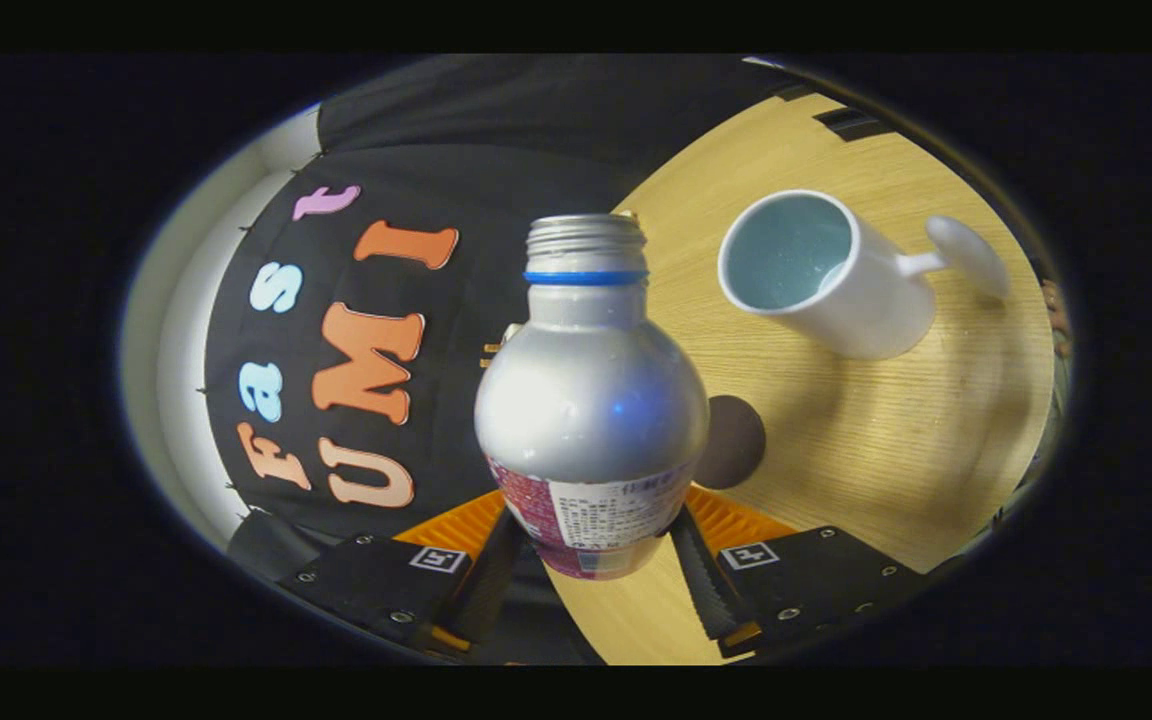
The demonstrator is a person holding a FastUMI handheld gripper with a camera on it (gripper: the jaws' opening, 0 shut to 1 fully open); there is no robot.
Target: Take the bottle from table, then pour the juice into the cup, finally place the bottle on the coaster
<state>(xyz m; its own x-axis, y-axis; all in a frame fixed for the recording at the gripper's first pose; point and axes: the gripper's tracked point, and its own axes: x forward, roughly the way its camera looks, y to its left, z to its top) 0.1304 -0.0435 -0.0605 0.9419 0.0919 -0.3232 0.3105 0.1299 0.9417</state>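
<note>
bottle (591, 400) is held tight between both fingers of the claw (591, 560), cap off, lifted and tipped. cup (821, 270) stands beyond the claw on the table (866, 450). coaster (734, 440) lies just behind the bottle. picking up is done; pouring and putting down are left.

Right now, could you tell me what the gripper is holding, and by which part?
The gripper holds the silver bottle, both fingers pressing its labelled lower body.
</note>
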